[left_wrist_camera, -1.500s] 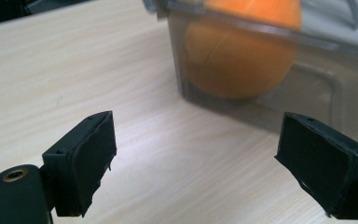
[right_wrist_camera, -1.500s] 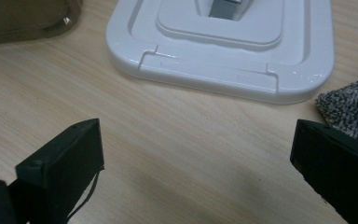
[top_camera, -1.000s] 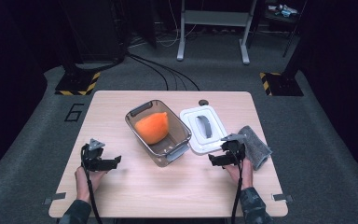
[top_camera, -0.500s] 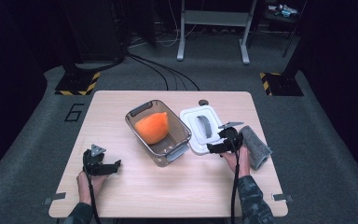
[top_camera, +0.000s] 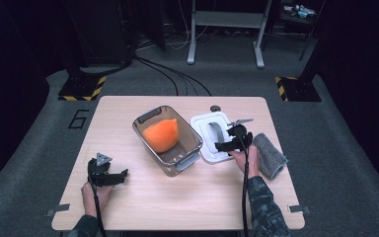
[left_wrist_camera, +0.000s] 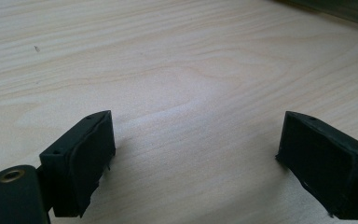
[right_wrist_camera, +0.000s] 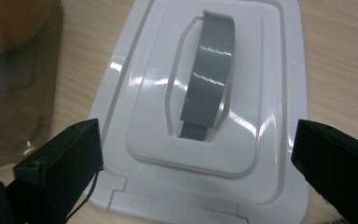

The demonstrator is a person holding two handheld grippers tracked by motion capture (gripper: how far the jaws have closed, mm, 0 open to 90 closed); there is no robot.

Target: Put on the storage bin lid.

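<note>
A clear plastic bin [top_camera: 167, 139] with grey handles stands mid-table, and an orange rounded object [top_camera: 161, 134] lies in it. To its right lies the bin's white lid [top_camera: 208, 127] [right_wrist_camera: 205, 107], flat, with a grey strap handle [right_wrist_camera: 209, 95]. My right gripper [top_camera: 223, 146] [right_wrist_camera: 198, 163] hovers open over the lid's near end, jaws spread wide on either side of it. At the near left, my left gripper [top_camera: 116, 176] [left_wrist_camera: 196, 158] is open low over bare wood, nothing between its jaws.
A grey folded cloth [top_camera: 269, 154] lies at the right edge beside the right hand. A small dark round object [top_camera: 215, 108] sits behind the lid. The wooden table [top_camera: 143, 202] stands on grey carpet; cables and stand legs lie beyond.
My right gripper has moved left and forward, from beside the cloth to over the lid's near end. The left gripper has slid a little nearer the table's front edge.
</note>
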